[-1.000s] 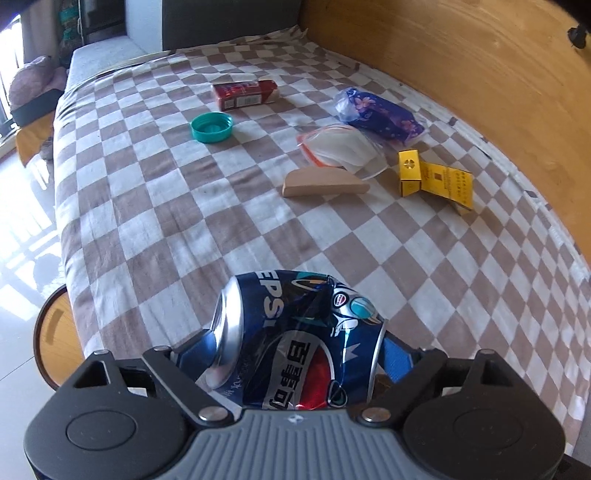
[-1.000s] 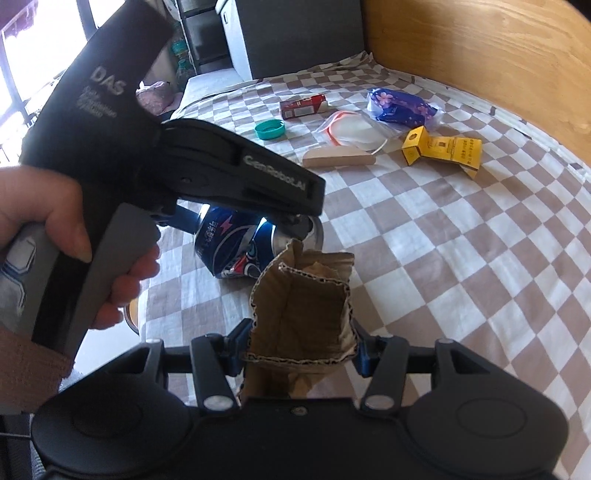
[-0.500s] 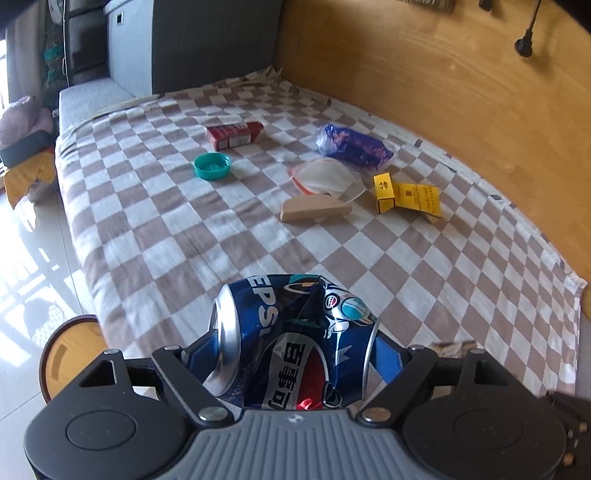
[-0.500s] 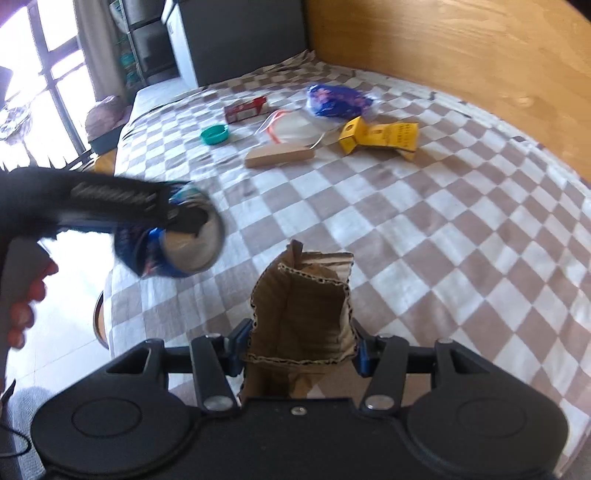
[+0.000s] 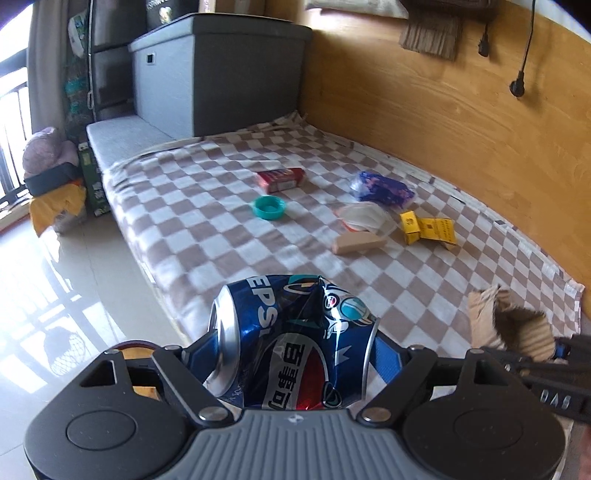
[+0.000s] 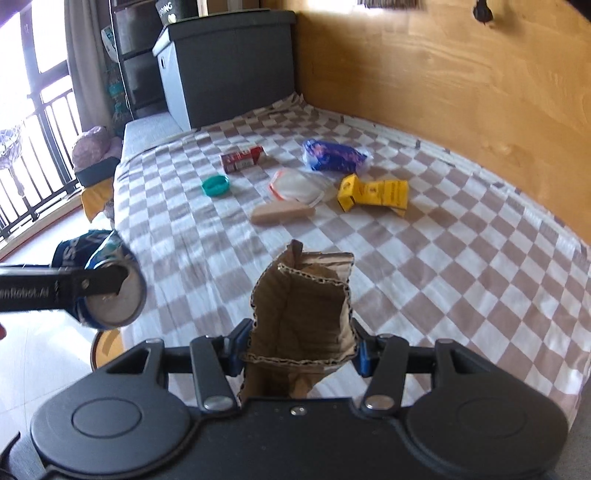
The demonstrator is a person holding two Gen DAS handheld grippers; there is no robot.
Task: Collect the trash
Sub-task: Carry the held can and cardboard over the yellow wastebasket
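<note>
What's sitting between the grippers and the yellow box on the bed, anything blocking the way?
Nothing on the blanket blocks the yellow box: the checkered stretch before it lies bare. But both grippers are full, the left gripper shut on the crushed Pepsi can, the right gripper on a cardboard piece.

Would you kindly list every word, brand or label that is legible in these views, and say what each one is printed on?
"EPSI" with Chinese characters: crushed blue can in the left claw.
"DAS": right claw's body, seen in the left wrist view.
"nRobot.AI": left claw's arm, seen in the right wrist view.
Print on the yellow box, red pack and black box atop the cabinet: too small or blurred.
</note>
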